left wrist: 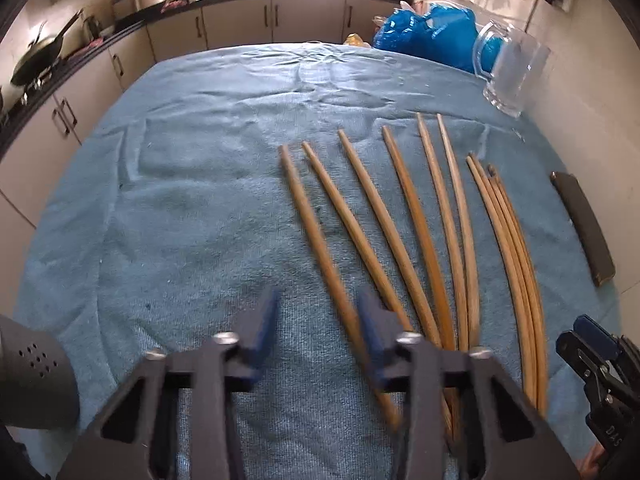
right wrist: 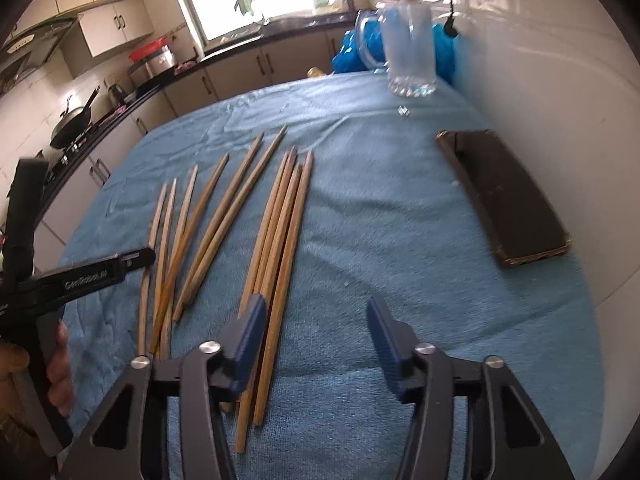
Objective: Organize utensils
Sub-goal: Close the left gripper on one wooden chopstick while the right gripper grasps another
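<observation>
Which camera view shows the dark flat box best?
The right wrist view: the dark flat box lies there whole, its top face plain. The left wrist view shows it only as a thin strip at the right edge.

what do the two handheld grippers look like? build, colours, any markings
Both match: dark grey, almost black, angular linkage arms with triangular cut-outs, silver round pivot bolts, and blue ribbed pads on the fingers. Left gripper, right gripper. Seen from the right wrist, the left unit's black body bears white "GenRobot.AI" lettering. No cables or sleeves visible.
</observation>
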The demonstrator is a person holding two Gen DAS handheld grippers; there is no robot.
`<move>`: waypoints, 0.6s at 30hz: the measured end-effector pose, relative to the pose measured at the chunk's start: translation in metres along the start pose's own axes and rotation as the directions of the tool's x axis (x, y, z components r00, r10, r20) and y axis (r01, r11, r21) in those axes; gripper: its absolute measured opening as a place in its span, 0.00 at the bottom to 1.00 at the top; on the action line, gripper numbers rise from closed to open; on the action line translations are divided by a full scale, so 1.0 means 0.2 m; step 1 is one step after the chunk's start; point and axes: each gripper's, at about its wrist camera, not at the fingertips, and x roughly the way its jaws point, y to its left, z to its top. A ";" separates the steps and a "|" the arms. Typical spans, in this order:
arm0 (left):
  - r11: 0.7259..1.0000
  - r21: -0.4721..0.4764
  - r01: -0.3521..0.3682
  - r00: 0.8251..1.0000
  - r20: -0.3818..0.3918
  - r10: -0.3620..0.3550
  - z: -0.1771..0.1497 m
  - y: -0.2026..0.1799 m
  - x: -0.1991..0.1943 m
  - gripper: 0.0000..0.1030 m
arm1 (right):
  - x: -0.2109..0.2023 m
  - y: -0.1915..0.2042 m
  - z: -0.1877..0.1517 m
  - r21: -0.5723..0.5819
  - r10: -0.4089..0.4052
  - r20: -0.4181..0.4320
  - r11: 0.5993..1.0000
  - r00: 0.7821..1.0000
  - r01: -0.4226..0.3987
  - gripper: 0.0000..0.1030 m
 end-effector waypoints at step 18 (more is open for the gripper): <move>1.000 0.021 0.015 0.999 -0.035 -0.015 -0.01 0.03 -0.02 0.06 | 0.18 0.10 0.16 -0.092 -0.108 -0.068 0.991 0.992 0.102 0.08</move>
